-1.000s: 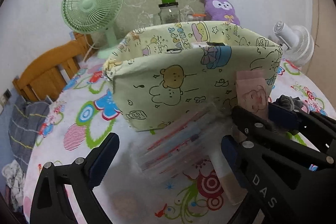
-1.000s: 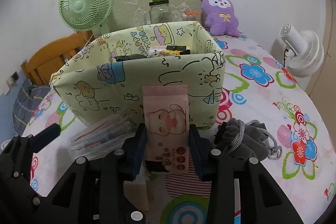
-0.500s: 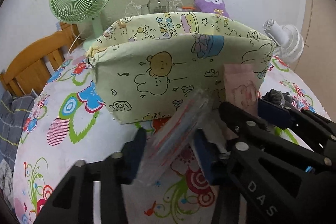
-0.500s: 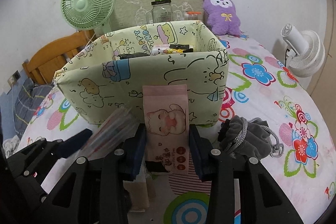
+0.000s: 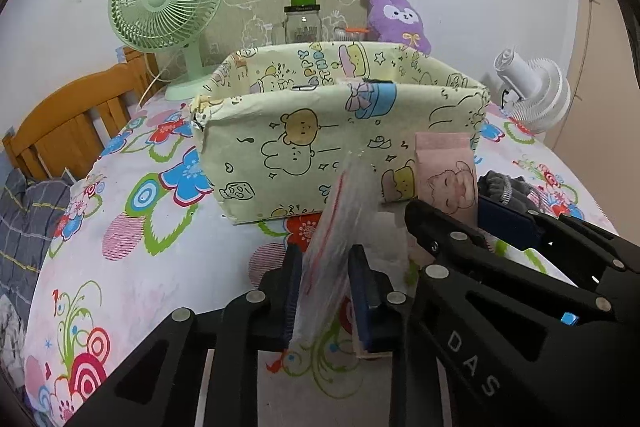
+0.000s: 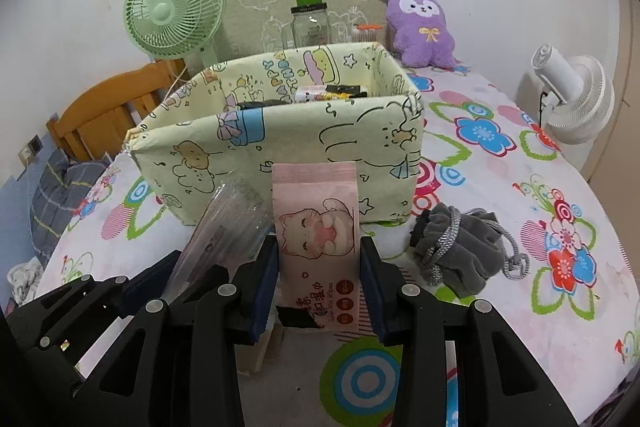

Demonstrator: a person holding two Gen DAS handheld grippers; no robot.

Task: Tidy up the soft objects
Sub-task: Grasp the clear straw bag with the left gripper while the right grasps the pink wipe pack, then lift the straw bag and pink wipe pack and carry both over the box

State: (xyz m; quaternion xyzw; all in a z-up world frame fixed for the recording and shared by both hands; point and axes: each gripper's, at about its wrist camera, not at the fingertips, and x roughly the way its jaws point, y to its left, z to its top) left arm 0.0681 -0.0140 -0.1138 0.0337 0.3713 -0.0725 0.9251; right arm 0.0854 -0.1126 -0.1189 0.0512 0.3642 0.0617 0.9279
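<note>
My left gripper [image 5: 326, 291] is shut on a clear plastic bag [image 5: 344, 227] with red print, which stands on edge between the pads. My right gripper [image 6: 320, 283] is shut on a pink wet-wipes pack [image 6: 320, 243] with a cat picture, held upright. Both sit just in front of the pale green cartoon-print fabric box [image 5: 320, 139] [image 6: 280, 147], which holds a few small items. In the right wrist view the clear bag [image 6: 228, 231] shows left of the pink pack. In the left wrist view the pink pack [image 5: 446, 171] rises behind the right gripper's fingers [image 5: 448, 231].
A grey drawstring pouch [image 6: 460, 247] lies on the flowered tablecloth [image 6: 520, 163], right of the box. Behind the box stand a green fan [image 6: 176, 7], a glass jar [image 6: 310, 23] and a purple plush toy [image 6: 420, 23]. A white fan [image 6: 572, 99] sits far right, a wooden chair [image 5: 72, 123] left.
My left gripper went from wide open around the flat clear bag to shut on it. The bag now stands on edge and is lifted a little. The right gripper with the pink pack stayed still.
</note>
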